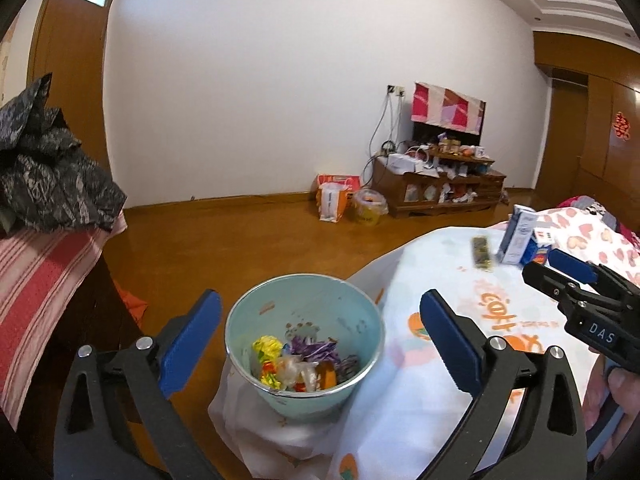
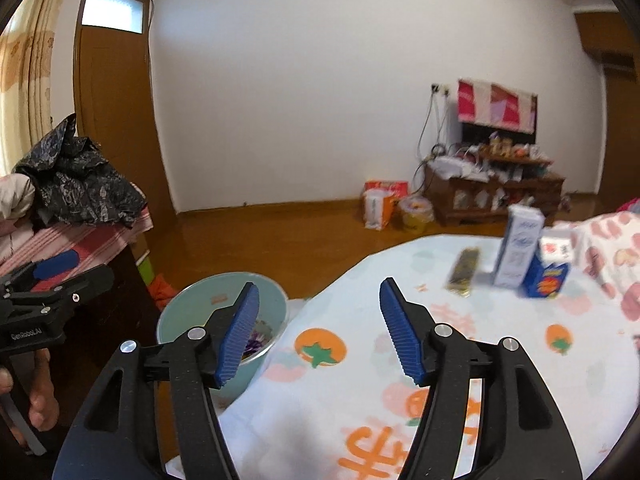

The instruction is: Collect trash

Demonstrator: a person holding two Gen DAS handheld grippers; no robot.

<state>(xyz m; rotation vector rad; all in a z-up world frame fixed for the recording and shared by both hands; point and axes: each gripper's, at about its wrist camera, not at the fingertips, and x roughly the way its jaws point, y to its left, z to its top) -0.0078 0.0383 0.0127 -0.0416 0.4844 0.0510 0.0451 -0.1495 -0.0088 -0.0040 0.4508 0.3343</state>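
Observation:
A pale blue bin (image 1: 304, 340) holds several crumpled candy wrappers (image 1: 300, 364) and stands beside the bed. My left gripper (image 1: 320, 332) is open, its jaws either side of the bin, not touching it. My right gripper (image 2: 318, 320) is open and empty over the bed's near edge; the bin (image 2: 200, 308) is to its left. On the bed lie a dark flat wrapper (image 2: 464, 272), a white carton (image 2: 518, 246) and a small blue box (image 2: 546, 280). The wrapper (image 1: 482, 252), carton (image 1: 516, 236) and my right gripper (image 1: 556, 268) show in the left wrist view.
The bed has a fruit-print sheet (image 2: 400, 360) and a heart-print quilt (image 2: 608, 256). A striped cloth with a black bag (image 1: 52, 172) lies on furniture at left. Bags (image 1: 336, 200) and a cluttered TV cabinet (image 1: 440, 188) stand by the far wall across the wooden floor.

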